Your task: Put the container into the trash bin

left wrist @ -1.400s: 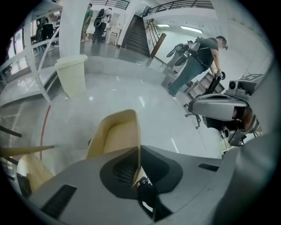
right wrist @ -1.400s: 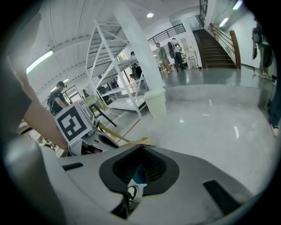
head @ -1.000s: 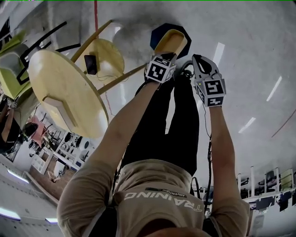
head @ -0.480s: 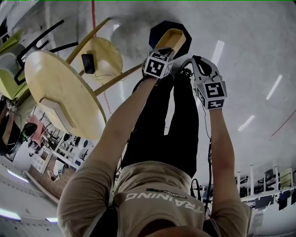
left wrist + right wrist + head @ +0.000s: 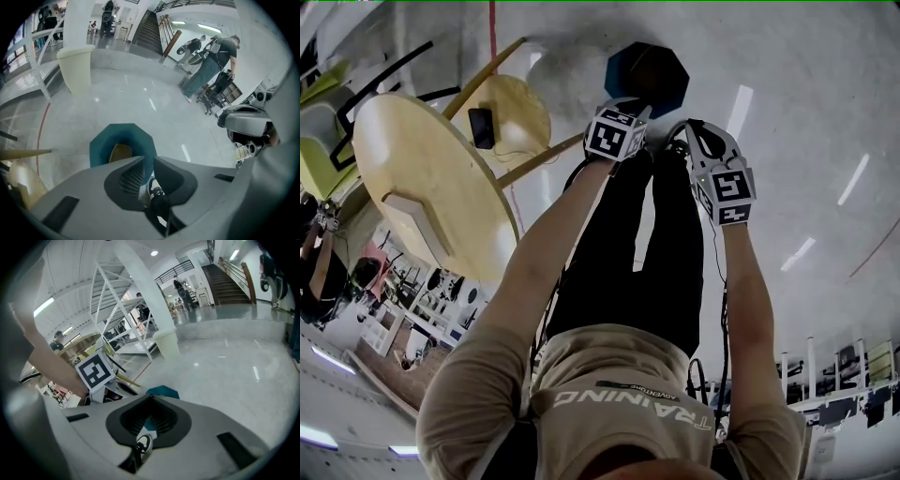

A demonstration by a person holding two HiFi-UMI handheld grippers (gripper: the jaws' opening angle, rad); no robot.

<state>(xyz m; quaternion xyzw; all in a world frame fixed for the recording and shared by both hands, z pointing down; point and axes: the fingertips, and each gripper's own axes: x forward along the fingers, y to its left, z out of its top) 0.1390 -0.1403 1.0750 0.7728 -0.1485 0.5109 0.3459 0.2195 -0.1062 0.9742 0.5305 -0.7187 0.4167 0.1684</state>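
Note:
The blue octagonal trash bin (image 5: 647,75) stands on the grey floor in front of the person's feet. In the left gripper view a yellowish container (image 5: 121,152) lies inside the bin (image 5: 101,140). In the head view the bin's inside looks dark and the container does not show. My left gripper (image 5: 630,112) hangs just above the bin's near rim, and its jaws (image 5: 147,159) stand slightly apart with nothing between them. My right gripper (image 5: 692,133) is to the right of the bin, shut and empty (image 5: 151,399). The bin (image 5: 161,391) shows just past its jaws.
A round wooden table (image 5: 431,178) stands at the left, with a smaller round wooden top (image 5: 520,117) carrying a dark phone (image 5: 482,128) beside it. A cream bin (image 5: 77,68) and a standing person (image 5: 211,65) are farther off. A white rack (image 5: 117,310) rises behind.
The yellowish container, held by the left gripper over the bin before, has dropped into the bin. The left gripper has let go; the right one has barely moved.

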